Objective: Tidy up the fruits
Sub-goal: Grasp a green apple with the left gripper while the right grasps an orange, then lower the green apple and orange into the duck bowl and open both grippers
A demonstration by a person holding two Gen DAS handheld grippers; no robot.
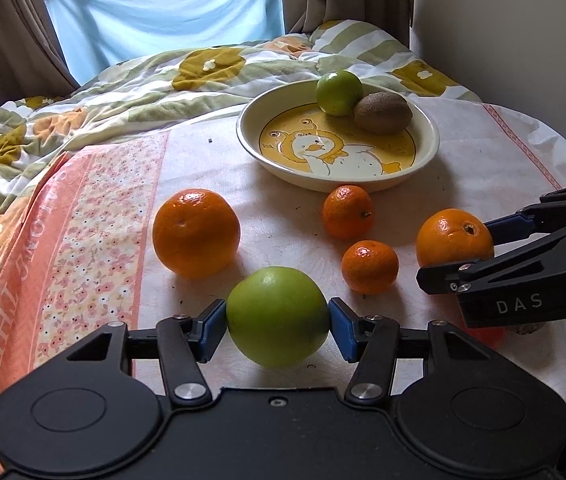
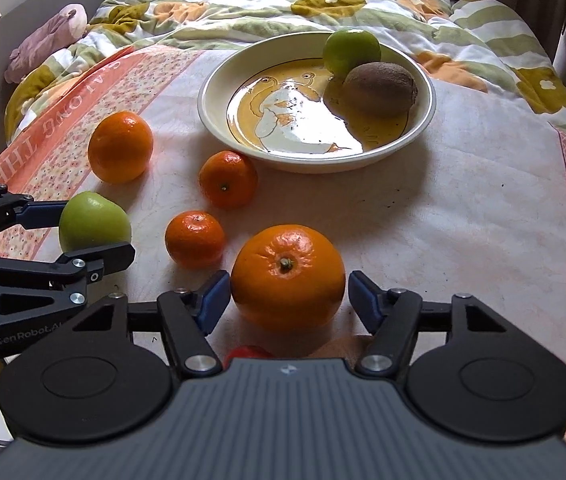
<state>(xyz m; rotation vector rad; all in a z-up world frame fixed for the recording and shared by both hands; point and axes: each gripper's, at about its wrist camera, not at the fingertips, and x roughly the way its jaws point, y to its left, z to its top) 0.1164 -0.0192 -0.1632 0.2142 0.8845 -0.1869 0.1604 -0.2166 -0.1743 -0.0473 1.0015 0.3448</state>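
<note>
My left gripper (image 1: pixel 278 326) is shut on a green apple (image 1: pixel 277 316), its blue pads touching both sides; the apple also shows in the right wrist view (image 2: pixel 95 222). My right gripper (image 2: pixel 288 300) is open around a large orange (image 2: pixel 288 276), with small gaps at both pads; the orange rests on the cloth and also shows in the left wrist view (image 1: pixel 454 237). A cream bowl (image 1: pixel 429 132) with a duck picture holds a green apple (image 1: pixel 339 92) and a kiwi (image 1: pixel 383 113).
Another large orange (image 1: pixel 195 232) and two small mandarins (image 1: pixel 348 211) (image 1: pixel 370 266) lie on the white and pink cloth (image 1: pixel 95 224). A red object (image 2: pixel 247 351) lies under my right gripper. A flowered quilt (image 1: pixel 123 84) is bunched behind.
</note>
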